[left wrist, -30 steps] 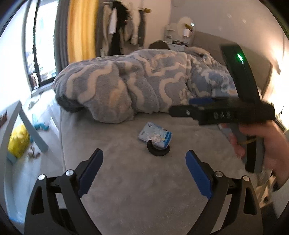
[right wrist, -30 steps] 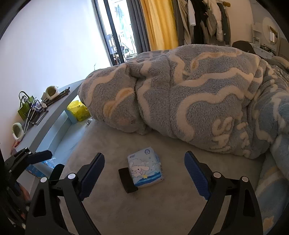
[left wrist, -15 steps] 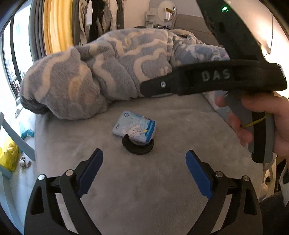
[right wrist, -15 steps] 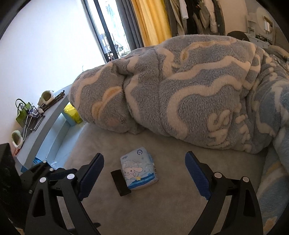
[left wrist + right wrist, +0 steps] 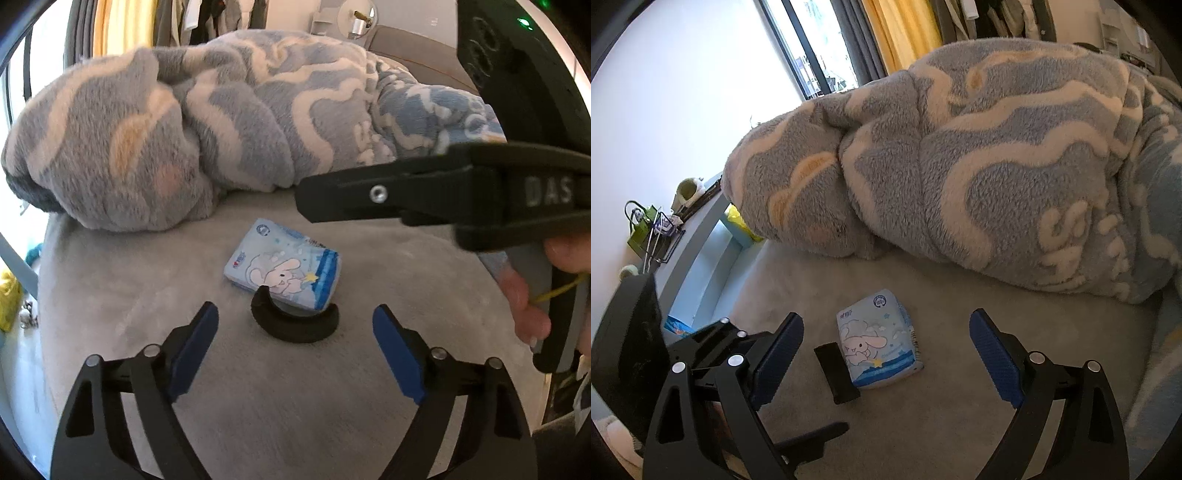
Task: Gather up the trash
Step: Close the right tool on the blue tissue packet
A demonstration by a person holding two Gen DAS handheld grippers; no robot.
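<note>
- Two grippers, left (image 5: 293, 343) and right (image 5: 886, 354), fingers apart, empty, flanking target for pickup.
- Tissue pack (image 5: 282, 267) flat on bed (image 5: 147, 295), leaning on black clip (image 5: 295, 325), beside blanket (image 5: 184, 129).

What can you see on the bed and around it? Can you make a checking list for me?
Surface: grey bed cover, soft and mostly bare at the near end.
Job's things: blue tissue pack with a cartoon bunny, lying flat, leaning over a black curved piece.
Clutter: fluffy blue and cream blanket bunched up behind the pack.
Grippers: left gripper open, empty, just short of the black piece; right gripper open, empty, the pack ahead between its fingers.
Cables: nothing seen.
Surroundings: shelf beside the bed with a green bag; yellow curtain and window behind.
</note>
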